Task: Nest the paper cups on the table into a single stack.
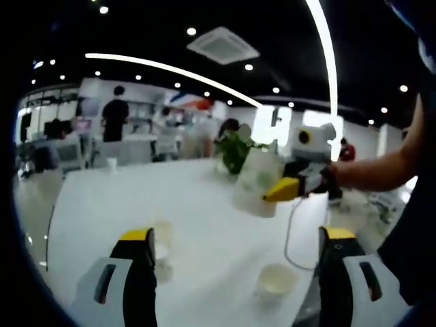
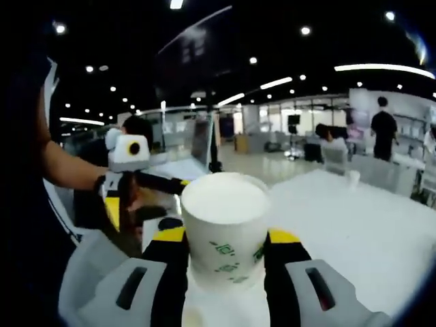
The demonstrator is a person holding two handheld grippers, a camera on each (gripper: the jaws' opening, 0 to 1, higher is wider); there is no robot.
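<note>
Three paper cups show on or above the white table (image 1: pixel 204 204) in the left gripper view. One cup (image 1: pixel 259 182), white with green print, is held up off the table, tilted, by the right gripper (image 1: pixel 289 187), which reaches in from the right on a person's forearm (image 1: pixel 371 170); its yellow-tipped jaws are clamped on the cup's side. A second cup (image 1: pixel 276 280) stands upright on the table near the left gripper's right-hand jaw, mouth open to the camera. A third cup (image 1: pixel 162 238) stands just beside the left-hand jaw, partly hidden behind it. The left gripper (image 1: pixel 235 255) has its jaws wide apart, nothing between them.

In the right gripper view the held cup (image 2: pixel 225 225) sits upright between the right gripper's (image 2: pixel 226 253) two black, yellow-tipped jaws — both pressed against its lower wall, the white rim facing the camera. To the left the left gripper (image 2: pixel 146 187) comes into view, held by a bare arm (image 2: pixel 68 170); whether its jaws are apart cannot be told from here.

Farther off on the table stand a green plant (image 1: pixel 234 150) and a small distant cup (image 1: pixel 112 164) — people stand in the background of the office
</note>
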